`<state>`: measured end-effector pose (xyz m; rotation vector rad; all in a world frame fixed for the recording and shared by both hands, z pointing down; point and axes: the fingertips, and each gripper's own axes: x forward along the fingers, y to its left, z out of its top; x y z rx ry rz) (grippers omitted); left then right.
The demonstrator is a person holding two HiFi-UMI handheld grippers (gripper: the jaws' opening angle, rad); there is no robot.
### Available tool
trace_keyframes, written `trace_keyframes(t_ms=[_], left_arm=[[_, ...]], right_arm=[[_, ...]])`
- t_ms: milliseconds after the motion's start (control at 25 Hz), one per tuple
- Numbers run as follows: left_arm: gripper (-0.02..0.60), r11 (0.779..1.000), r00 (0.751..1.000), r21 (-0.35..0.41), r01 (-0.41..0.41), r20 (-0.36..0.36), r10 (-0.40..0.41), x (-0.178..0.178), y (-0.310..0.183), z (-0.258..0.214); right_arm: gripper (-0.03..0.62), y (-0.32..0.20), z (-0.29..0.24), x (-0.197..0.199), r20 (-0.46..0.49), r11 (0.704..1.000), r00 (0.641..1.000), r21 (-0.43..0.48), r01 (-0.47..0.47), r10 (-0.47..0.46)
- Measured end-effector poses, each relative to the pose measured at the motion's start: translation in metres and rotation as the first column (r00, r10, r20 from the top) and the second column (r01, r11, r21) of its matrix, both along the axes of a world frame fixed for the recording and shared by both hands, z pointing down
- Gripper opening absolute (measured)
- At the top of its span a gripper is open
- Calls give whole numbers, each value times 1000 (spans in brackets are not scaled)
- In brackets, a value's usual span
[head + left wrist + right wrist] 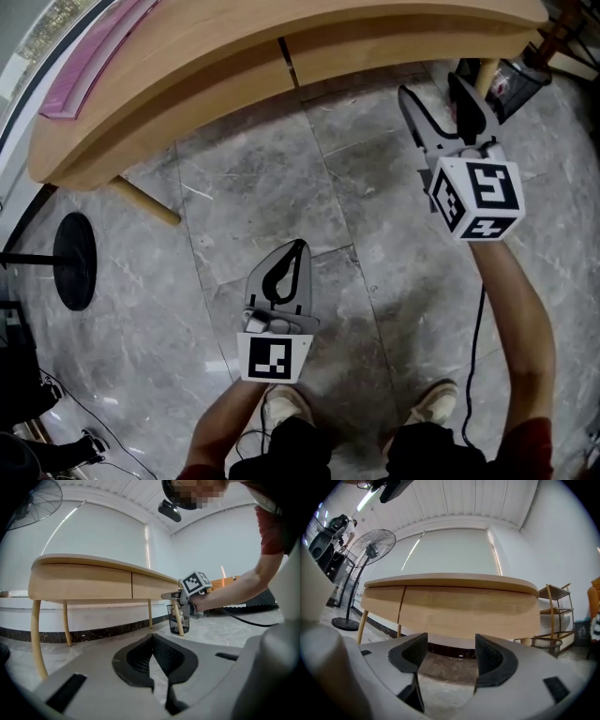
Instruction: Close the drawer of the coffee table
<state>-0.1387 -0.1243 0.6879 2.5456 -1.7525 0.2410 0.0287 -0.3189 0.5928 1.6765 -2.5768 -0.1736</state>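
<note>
The light wooden coffee table (187,84) curves across the top of the head view. Its two drawer fronts meet at a dark seam (289,62) and look level with each other. My right gripper (431,86) stands open with nothing between its jaws, its tips just short of the right drawer front (403,42). In the right gripper view that drawer front (473,604) fills the space ahead of the open gripper (446,651). My left gripper (296,246) is shut on nothing, low over the stone floor and well back from the table. From the left gripper (153,652) I see the table (93,581) and the right gripper's marker cube (196,583).
A floor fan's black base (75,261) stands to the left, its head (370,545) above. A dark wire bin (511,80) sits by the table's right leg (178,618). A shelf rack (555,606) is further right. A pink flat item (94,56) lies on the tabletop.
</note>
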Motion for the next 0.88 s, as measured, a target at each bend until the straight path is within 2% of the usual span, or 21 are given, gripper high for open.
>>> trace_keyframes(t_ms=[320, 480, 880], left_arm=[[8, 1000, 1000, -3, -16, 3, 16, 13, 4, 4], [8, 1000, 1000, -5, -5, 0, 5, 13, 6, 4], [8, 1000, 1000, 1, -15, 4, 15, 22, 25, 7]], right_arm=[[310, 68, 45, 21, 25, 995, 998, -78, 59, -57], [310, 102, 61, 30, 9, 991, 997, -106, 78, -78], [310, 188, 91, 56, 73, 981, 997, -193, 38, -24]])
